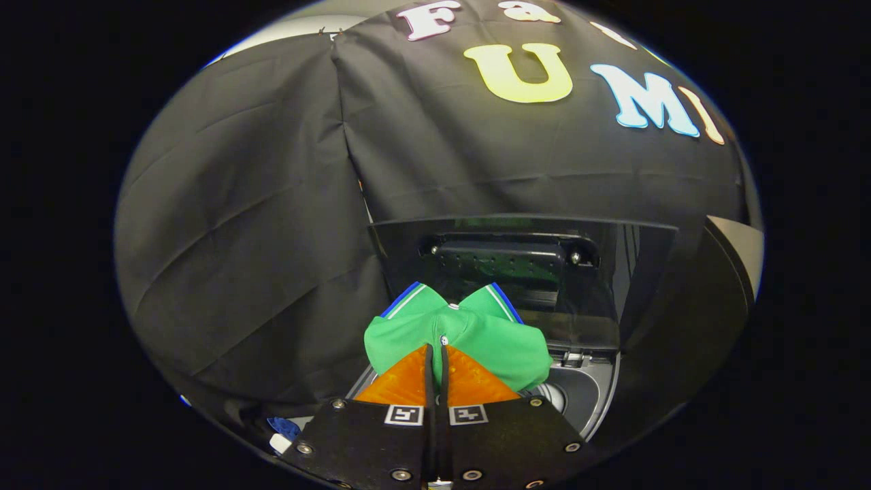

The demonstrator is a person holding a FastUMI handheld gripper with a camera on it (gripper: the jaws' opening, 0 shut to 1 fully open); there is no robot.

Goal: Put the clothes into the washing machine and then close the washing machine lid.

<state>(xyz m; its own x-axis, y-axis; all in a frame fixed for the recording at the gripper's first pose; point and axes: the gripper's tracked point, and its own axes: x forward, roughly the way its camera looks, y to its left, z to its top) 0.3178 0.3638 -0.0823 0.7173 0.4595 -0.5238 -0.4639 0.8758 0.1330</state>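
A green garment [469, 333] with blue and white trim hangs bunched from my gripper [436, 350], whose two fingers are shut on its cloth. It is held above the open top of the washing machine [592, 401], just over the left part of the round drum opening [554, 395]. The machine's dark see-through lid [517, 272] stands upright beyond the garment, with its handle block facing me. The garment hides most of the drum.
The black cloth wall [258, 224] hangs close behind and to the left of the machine. A bit of blue fabric [284, 427] and a small white thing [280, 444] lie low to the left of the fingers.
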